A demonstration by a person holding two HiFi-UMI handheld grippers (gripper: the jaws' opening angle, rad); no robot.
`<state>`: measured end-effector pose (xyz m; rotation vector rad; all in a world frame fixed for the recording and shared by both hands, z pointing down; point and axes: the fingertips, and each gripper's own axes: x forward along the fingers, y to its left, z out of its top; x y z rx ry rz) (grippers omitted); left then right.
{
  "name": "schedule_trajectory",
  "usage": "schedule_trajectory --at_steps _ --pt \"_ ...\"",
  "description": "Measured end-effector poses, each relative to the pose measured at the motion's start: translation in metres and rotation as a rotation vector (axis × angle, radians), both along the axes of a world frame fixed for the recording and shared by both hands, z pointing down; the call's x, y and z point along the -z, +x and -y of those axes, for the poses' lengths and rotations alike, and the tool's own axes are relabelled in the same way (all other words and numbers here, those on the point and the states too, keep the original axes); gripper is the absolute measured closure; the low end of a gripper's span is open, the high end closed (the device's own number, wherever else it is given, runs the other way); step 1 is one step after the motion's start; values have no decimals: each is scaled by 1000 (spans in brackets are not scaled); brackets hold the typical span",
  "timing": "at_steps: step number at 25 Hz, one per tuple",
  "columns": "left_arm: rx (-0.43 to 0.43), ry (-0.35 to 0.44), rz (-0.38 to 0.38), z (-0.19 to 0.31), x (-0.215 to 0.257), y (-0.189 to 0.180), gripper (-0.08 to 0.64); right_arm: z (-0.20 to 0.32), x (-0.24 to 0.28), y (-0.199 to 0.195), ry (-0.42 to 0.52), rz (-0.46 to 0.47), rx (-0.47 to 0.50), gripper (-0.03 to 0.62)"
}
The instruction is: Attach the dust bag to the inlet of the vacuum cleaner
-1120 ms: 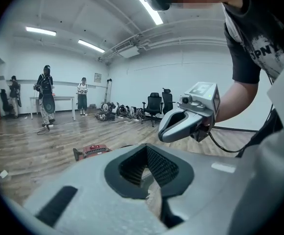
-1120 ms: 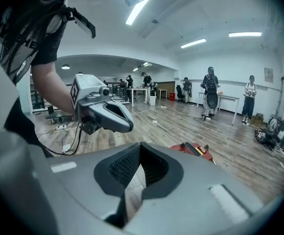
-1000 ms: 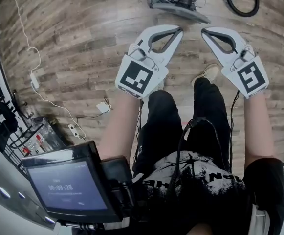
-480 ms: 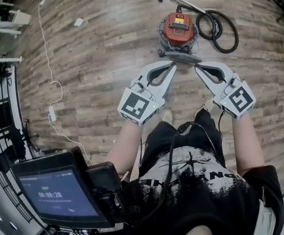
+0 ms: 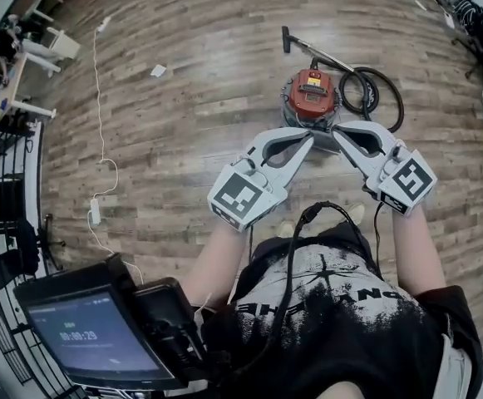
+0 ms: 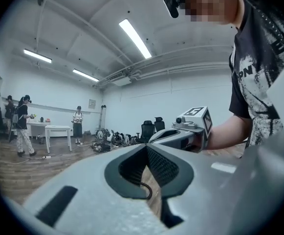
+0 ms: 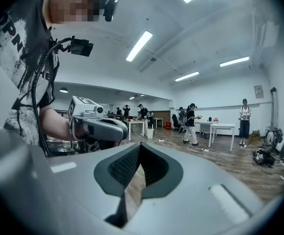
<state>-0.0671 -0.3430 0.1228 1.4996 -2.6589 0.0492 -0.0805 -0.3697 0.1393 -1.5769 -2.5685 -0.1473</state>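
Red vacuum cleaner (image 5: 312,92) stands on the floor (image 5: 183,98) just past the tips of both claws. Left claw (image 5: 308,138) and right claw (image 5: 337,130) are pinched closed, empty. No dust bag shows: fitted inside, or elsewhere, so checking the inlet wisely precedes any reaching.

You stood in a big open lab hall: strip lights (image 6: 134,37) overhead, plank floor (image 5: 183,98), white tables (image 6: 57,128), office chairs (image 6: 146,129).

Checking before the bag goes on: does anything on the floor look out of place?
Nothing spilled or damaged. The vacuum cleaner stands upright, hose coiled beside it. A white cable trails loose across the floor; no dust bag is in view.
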Motion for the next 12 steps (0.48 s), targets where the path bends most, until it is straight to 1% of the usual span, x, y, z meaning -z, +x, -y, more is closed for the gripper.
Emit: schedule_trajectory --at_steps 3,8,12 --pt "18 11 5 -6 3 6 558 -5 4 9 -6 19 16 584" --pt "41 3 41 -23 15 28 558 -22 16 32 -36 39 35 584" --pt "36 16 31 -23 14 35 558 -26 16 38 -11 53 45 584"
